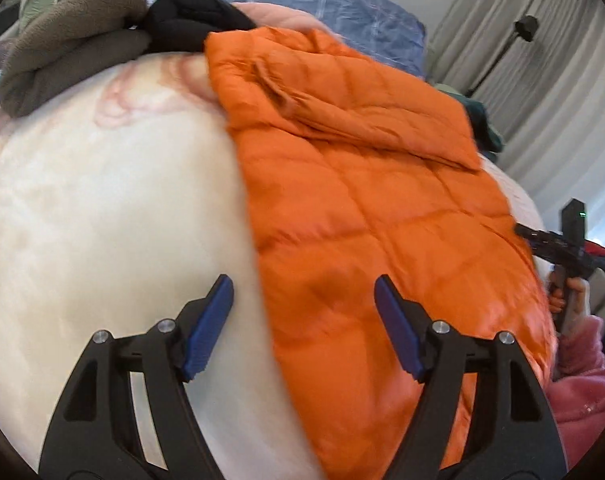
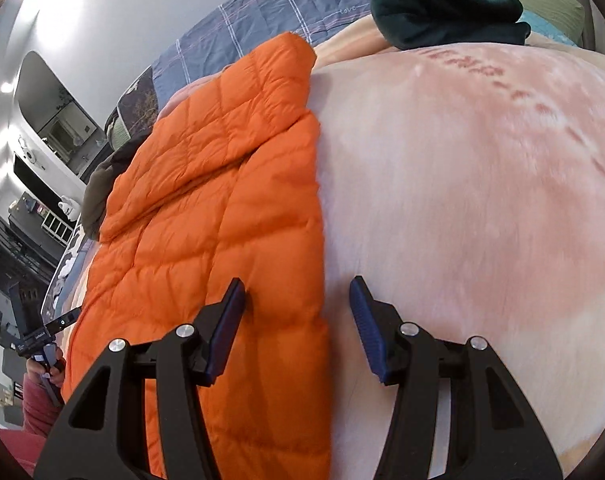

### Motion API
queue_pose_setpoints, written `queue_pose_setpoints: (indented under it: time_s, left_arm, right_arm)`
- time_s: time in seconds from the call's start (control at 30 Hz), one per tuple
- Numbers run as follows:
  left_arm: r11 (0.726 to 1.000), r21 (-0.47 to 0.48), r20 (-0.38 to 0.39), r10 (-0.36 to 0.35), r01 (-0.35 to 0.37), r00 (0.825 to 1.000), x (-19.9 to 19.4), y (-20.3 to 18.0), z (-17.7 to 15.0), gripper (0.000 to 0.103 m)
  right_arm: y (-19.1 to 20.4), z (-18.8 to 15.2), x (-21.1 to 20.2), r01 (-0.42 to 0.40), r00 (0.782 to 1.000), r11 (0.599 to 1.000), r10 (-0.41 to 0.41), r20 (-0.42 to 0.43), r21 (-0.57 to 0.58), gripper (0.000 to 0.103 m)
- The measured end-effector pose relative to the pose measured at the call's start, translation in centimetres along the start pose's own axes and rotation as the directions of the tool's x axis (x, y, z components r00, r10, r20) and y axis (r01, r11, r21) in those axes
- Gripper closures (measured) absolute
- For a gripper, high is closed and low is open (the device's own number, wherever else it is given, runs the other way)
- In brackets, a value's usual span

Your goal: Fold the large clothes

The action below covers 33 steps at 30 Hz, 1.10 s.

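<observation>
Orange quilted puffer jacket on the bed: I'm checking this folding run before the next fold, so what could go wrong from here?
1. The orange quilted puffer jacket looks slick and puffy; the open left gripper straddling its long edge may pinch only the top layer.
2. The open right gripper straddles the opposite edge over the fuzzy pink blanket and might catch the blanket too.
3. The folded-over flap could slip open when lifted.

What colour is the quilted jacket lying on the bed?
Orange; the quilted jacket shows best in the left wrist view.
</observation>
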<state>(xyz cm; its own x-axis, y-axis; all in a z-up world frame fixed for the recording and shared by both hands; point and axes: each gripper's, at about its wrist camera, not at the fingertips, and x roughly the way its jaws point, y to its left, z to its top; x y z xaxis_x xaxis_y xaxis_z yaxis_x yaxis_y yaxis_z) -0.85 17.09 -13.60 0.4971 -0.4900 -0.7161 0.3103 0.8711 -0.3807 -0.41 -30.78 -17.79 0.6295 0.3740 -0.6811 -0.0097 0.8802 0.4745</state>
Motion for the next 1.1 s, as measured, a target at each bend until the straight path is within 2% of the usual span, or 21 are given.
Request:
queue_pose_setpoints:
  time_s: [0.2, 0.27, 0.43, 0.57, 0.67, 0.7, 0.73, 0.77, 0.8, 0.83, 0.87, 0.93, 1.0, 1.03, 1.07, 1.1]
  left_arm:
    - [0.999, 0.046, -0.013, -0.004, 0.004, 1.0, 0.1, -2.6, -2.1, 0.029]
    - [0.999, 0.043, -0.015, -0.025, 0.025, 1.0, -0.4, -2.9, -2.7, 0.029]
    - [0.996, 0.037, -0.016, -0.085, 0.085, 0.996, -2.1, -3.8, -5.0, 0.031]
    - [0.984, 0.004, -0.01, -0.177, 0.177, 0.984, -3.5, -4.3, -7.0, 0.039]
    - [0.974, -0.01, -0.02, -0.228, 0.228, 0.973, -3.9, -4.8, -8.2, 0.04]
    - [0.974, 0.0, -0.025, -0.228, 0.229, 0.973, -4.0, -5.2, -8.5, 0.04]
    - [0.975, 0.009, -0.023, -0.221, 0.222, 0.975, -4.0, -5.5, -8.6, 0.042]
    - [0.978, 0.013, -0.014, -0.208, 0.208, 0.978, -4.1, -5.7, -8.5, 0.062]
    - [0.976, 0.005, -0.011, -0.219, 0.219, 0.976, -4.0, -5.7, -8.3, 0.084]
    - [0.973, -0.013, 0.006, -0.231, 0.231, 0.973, -4.1, -5.6, -7.8, 0.092]
    - [0.973, -0.022, 0.028, -0.23, 0.231, 0.973, -4.5, -5.5, -7.2, 0.095]
    - [0.979, 0.029, 0.101, -0.205, 0.203, 0.973, -6.3, -6.5, -5.4, 0.097]
    - [0.98, 0.084, 0.159, -0.193, 0.181, 0.968, -8.0, -7.7, -4.2, 0.097]
    - [0.979, 0.127, 0.215, -0.186, 0.162, 0.959, -9.6, -8.7, -3.3, 0.097]
    - [0.978, 0.138, 0.233, -0.186, 0.157, 0.955, -10.1, -9.0, -3.0, 0.098]
    - [0.975, 0.161, 0.274, -0.194, 0.154, 0.942, -11.5, -9.7, -2.3, 0.098]
  right_arm:
    - [-0.5, -3.7, -2.7, -0.067, 0.997, 0.997, 0.066, 0.027, 0.036, 0.048]
    - [-0.6, -5.0, -3.6, -0.095, 0.995, 0.994, 0.094, 0.036, 0.049, 0.048]
    - [0.2, -7.7, -5.8, -0.181, 0.983, 0.983, 0.18, 0.046, 0.034, 0.049]
    - [1.2, -9.2, -6.7, -0.226, 0.974, 0.974, 0.226, 0.015, -0.012, 0.049]
    - [1.2, -9.2, -7.2, -0.249, 0.968, 0.968, 0.25, 0.009, -0.018, 0.051]
    - [1.3, -9.1, -7.4, -0.253, 0.967, 0.967, 0.253, 0.028, -0.024, 0.063]
    - [1.4, -8.9, -7.5, -0.25, 0.967, 0.968, 0.251, 0.039, -0.023, 0.086]
    - [1.6, -8.4, -7.9, -0.256, 0.964, 0.967, 0.256, 0.067, -0.014, 0.096]
    - [1.6, -8.0, -8.2, -0.265, 0.96, 0.964, 0.265, 0.089, -0.009, 0.099]
    - [1.9, -7.5, -8.9, -0.285, 0.95, 0.958, 0.284, 0.128, -0.007, 0.1]
    - [2.1, -7.0, -9.6, -0.297, 0.942, 0.955, 0.295, 0.158, -0.015, 0.1]
    - [3.0, -6.4, -11.0, -0.312, 0.925, 0.949, 0.312, 0.218, -0.037, 0.101]
    - [3.6, -5.6, -12.7, -0.344, 0.896, 0.938, 0.344, 0.281, -0.049, 0.101]
    - [3.7, -5.3, -13.4, -0.36, 0.881, 0.931, 0.359, 0.307, -0.053, 0.101]
    - [3.9, -5.0, -14.5, -0.383, 0.86, 0.922, 0.38, 0.34, -0.063, 0.101]
    - [4.1, -4.9, -15.6, -0.395, 0.842, 0.915, 0.394, 0.367, -0.076, 0.101]
